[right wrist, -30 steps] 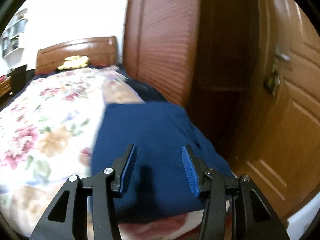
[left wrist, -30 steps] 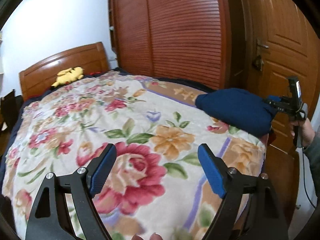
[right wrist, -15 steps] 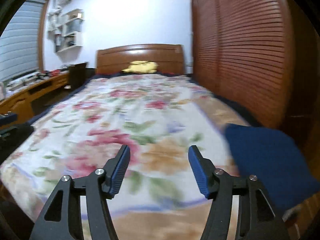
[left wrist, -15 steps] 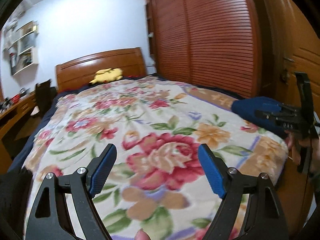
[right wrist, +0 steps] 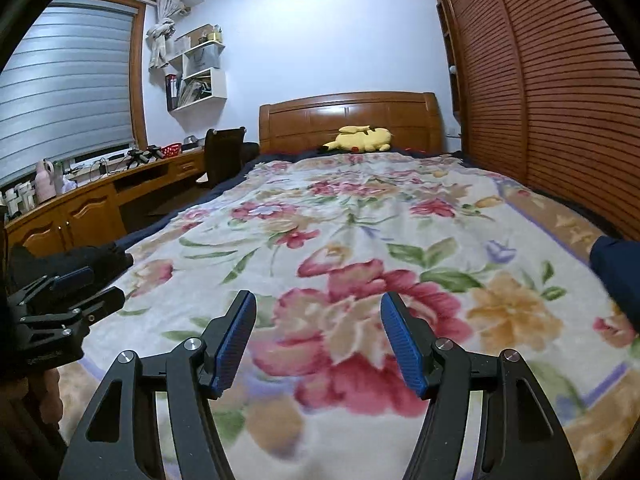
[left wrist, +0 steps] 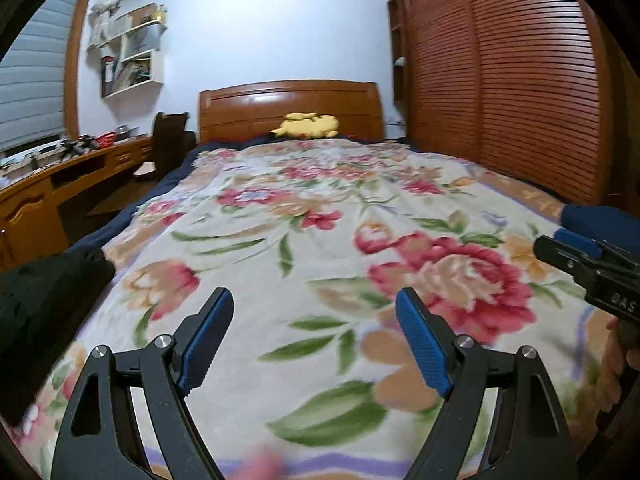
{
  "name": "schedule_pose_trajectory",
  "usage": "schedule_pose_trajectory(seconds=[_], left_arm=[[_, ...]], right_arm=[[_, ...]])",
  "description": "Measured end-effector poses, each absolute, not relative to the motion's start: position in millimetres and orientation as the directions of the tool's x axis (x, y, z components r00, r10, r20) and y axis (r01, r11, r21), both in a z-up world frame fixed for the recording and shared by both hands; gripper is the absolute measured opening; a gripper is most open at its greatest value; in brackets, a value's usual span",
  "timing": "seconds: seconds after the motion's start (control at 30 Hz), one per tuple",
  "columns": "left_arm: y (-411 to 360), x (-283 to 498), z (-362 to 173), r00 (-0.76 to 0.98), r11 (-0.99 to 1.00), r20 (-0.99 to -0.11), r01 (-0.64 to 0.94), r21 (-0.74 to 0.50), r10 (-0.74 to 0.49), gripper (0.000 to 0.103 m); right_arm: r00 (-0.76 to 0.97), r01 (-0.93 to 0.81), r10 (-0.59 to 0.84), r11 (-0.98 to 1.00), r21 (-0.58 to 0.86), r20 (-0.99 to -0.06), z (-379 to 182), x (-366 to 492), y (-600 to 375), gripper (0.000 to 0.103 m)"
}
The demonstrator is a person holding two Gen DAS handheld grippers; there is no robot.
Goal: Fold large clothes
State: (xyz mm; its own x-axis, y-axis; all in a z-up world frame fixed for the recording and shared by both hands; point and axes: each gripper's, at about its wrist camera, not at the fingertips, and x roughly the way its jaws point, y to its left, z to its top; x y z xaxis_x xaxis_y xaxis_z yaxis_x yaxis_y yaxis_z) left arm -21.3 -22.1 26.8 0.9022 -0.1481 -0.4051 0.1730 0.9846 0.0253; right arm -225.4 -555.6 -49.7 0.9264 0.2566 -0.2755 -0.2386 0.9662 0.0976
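My left gripper is spread wide with nothing between its blue pads, hanging over the near end of the floral blanket on the bed. My right gripper is likewise released, its pads apart and empty above the big red rose in the pattern. Each gripper shows in the other's view: the right one at the right edge of the left wrist view, the left one at the left edge of the right wrist view.

The folded navy garment lies at the right edge of the bed, near the foot, well apart from both grippers; only part of it shows in either view. A black garment is heaped at the left edge of the bed, close to my left gripper but not touching it.

Farther out, a yellow plush toy rests against the wooden headboard. A wooden counter runs along the left wall with small clutter on it, including a red basket whose contents I cannot make out. White wall shelves above hold books and papers. A slatted wardrobe stands on the right.
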Motion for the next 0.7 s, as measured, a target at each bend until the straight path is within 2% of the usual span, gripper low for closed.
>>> schedule_pose_trajectory(seconds=[0.2, 0.4, 0.7], left_arm=[[-15, -17, 10, 0.904, 0.988, -0.405, 0.157, 0.016, -0.137, 0.084], [-16, -17, 9, 0.906, 0.986, -0.393, 0.167, 0.0, -0.154, 0.084], [-18, -25, 14, 0.924, 0.986, -0.352, 0.164, 0.01, -0.15, 0.084]], right_arm=[[0.926, -0.234, 0.245, 0.97, 0.072, -0.288, -81, -206, -540, 0.067], [0.93, -0.236, 0.241, 0.97, 0.051, -0.276, -72, -199, -531, 0.067], [0.937, -0.225, 0.228, 0.973, 0.044, -0.266, -90, -192, -528, 0.067]])
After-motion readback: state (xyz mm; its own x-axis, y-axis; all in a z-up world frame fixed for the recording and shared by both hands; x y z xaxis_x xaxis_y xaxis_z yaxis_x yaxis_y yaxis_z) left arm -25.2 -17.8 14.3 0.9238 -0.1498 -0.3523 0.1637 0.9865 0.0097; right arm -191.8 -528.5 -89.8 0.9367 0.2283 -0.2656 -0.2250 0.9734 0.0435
